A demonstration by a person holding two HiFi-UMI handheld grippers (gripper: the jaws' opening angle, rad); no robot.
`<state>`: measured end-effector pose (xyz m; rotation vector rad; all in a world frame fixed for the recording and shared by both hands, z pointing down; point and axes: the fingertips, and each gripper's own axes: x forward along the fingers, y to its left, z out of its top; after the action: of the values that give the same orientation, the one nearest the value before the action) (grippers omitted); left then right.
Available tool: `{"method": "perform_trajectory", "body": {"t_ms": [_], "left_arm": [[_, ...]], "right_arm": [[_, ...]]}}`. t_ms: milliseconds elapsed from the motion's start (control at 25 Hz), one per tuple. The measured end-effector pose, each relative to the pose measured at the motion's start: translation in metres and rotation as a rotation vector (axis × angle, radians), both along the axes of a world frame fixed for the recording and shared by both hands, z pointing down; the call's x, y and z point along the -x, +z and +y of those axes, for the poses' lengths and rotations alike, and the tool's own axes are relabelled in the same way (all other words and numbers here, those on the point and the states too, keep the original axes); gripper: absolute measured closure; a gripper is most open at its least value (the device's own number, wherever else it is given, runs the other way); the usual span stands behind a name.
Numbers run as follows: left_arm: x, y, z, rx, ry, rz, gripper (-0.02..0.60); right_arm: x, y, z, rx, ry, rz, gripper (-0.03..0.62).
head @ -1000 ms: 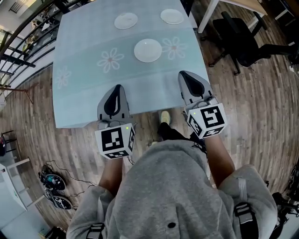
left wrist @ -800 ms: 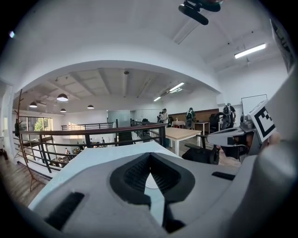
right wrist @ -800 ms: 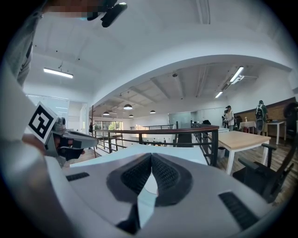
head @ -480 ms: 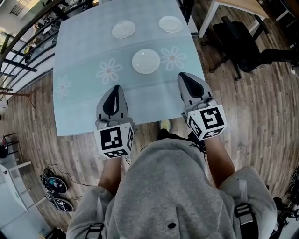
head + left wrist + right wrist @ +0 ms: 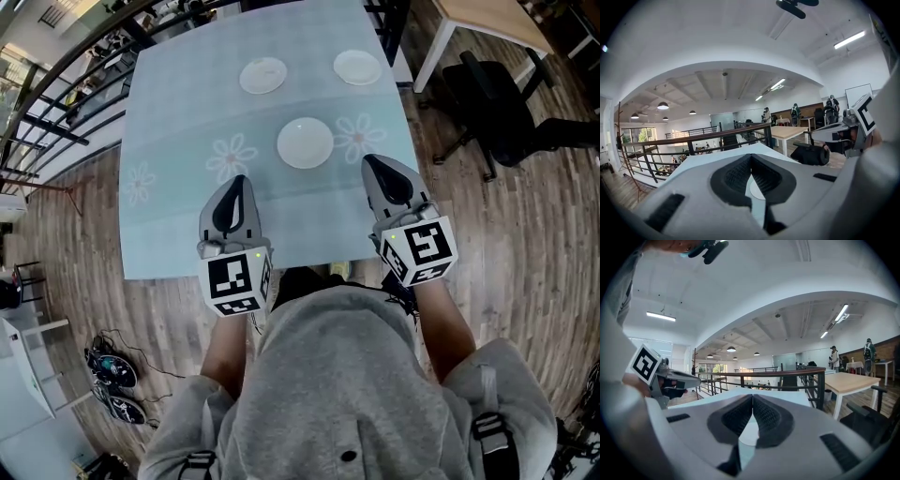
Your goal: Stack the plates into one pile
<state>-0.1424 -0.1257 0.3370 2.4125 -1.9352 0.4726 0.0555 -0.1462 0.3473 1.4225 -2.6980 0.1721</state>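
Plate (image 5: 305, 142) ahead, between left hand-held gripper (image 5: 237, 184), right hand-held gripper (image 5: 373, 165)

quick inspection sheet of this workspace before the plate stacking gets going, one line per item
surface: table under a pale blue flower-print cloth
job's things: three white plates, near plate, far left plate, far right plate, all apart, none stacked
clutter: nothing seen
grippers: left gripper and right gripper over the table's near edge, jaws shut, empty
cables: dark leads on the floor, lower left
surroundings: wood floor, black office chair, railing
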Motion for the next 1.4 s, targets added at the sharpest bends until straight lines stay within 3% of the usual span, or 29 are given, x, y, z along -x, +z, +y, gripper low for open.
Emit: {"method": "perform_trajectory", "body": {"t_ms": [240, 320, 360, 920, 1040, 1200, 1400], "left_arm": [[-0.003, 0.013, -0.015, 0.048, 0.067, -0.021, 0.556], [-0.003, 0.016, -0.022, 0.054, 0.087, -0.025, 0.479], [-0.003, 0.018, -0.026, 0.056, 0.096, -0.027, 0.471], [0.003, 0.061, -0.143, 0.109, 0.249, -0.199, 0.460], [0.006, 0.086, -0.170, 0.137, 0.277, -0.256, 0.460], [0.015, 0.115, -0.207, 0.146, 0.335, -0.386, 0.460], [0.033, 0.174, -0.258, 0.237, 0.371, -0.477, 0.460]], "right_arm": [[0.004, 0.010, -0.006, 0.024, -0.010, 0.012, 0.568], [0.004, 0.012, -0.008, 0.025, -0.004, 0.013, 0.568], [0.004, 0.013, -0.010, 0.025, 0.001, 0.015, 0.568], [-0.002, 0.040, -0.062, 0.097, 0.089, 0.046, 0.568], [0.000, 0.052, -0.076, 0.134, 0.101, 0.047, 0.568], [0.015, 0.063, -0.091, 0.166, 0.095, 0.054, 0.568], [0.030, 0.083, -0.107, 0.203, 0.083, 0.090, 0.568]]}}
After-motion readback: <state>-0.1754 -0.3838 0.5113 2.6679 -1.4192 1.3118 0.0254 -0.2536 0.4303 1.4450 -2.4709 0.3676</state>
